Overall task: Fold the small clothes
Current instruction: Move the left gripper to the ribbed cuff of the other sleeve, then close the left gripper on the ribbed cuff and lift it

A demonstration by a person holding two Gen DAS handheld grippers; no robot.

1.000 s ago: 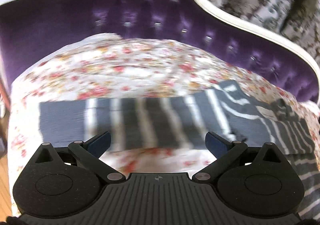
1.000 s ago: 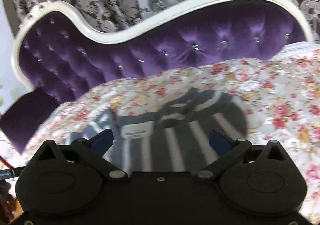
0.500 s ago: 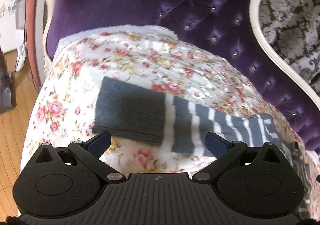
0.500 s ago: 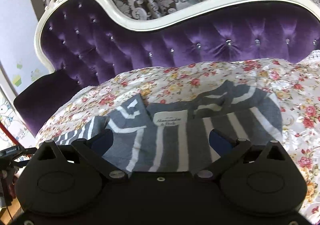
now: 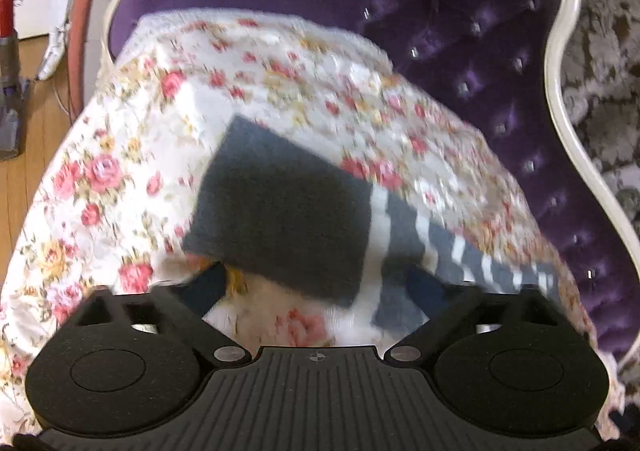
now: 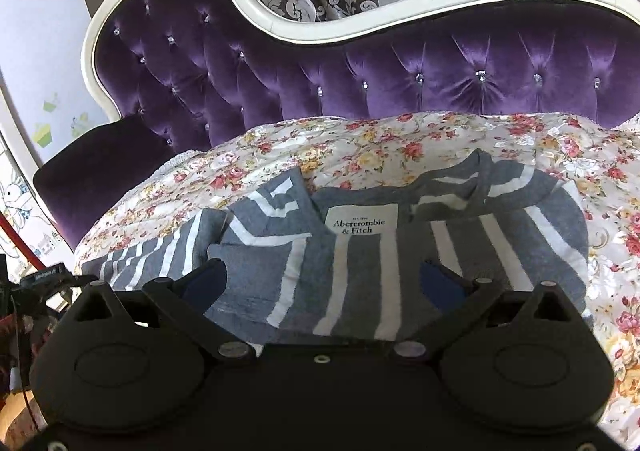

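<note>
The sleeve cuff [image 5: 280, 219] of the one striped grey sweater [image 6: 400, 263], spread on the floral cover [image 6: 380, 147] of the purple sofa [image 6: 400, 63], has been approached: the left claw [image 5: 320, 287], wide a moment ago, is closing around it, seemingly for a first fold. The right claw [image 6: 324, 279] is held open above the collar, empty.

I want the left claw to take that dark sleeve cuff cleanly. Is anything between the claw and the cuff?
Nothing visible. The left claw is closing right at the cuff of the striped sweater, with only the floral quilt beneath.
</note>
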